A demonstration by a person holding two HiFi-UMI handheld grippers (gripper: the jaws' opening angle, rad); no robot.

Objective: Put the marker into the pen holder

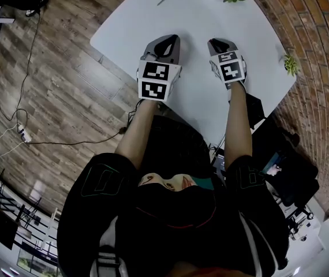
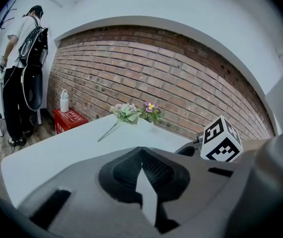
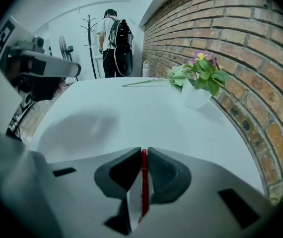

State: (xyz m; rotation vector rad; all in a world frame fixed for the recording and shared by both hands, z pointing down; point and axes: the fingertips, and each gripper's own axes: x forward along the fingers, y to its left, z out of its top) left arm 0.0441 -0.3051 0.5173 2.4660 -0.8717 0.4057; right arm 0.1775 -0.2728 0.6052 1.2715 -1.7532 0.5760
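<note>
The right claw (image 3: 142,152) is closed to a thin slit and pinches a slim red marker (image 3: 144,182) between its dark ribbed pads. The left claw (image 2: 141,150) is pressed fully together, with nothing in it. Both hover over a smooth white bench (image 3: 131,108). At its far end, by the rough brick wall (image 3: 241,43), stands a small white pot with purple flowers (image 3: 197,83). Beside the pot lies a cut flower stem (image 2: 112,125).

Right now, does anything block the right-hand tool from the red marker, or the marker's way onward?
No: the jaws of the right gripper are already shut on the red marker. Ahead, the white table shows only a flower pot and a loose stem at its far end. No pen holder is in view.
</note>
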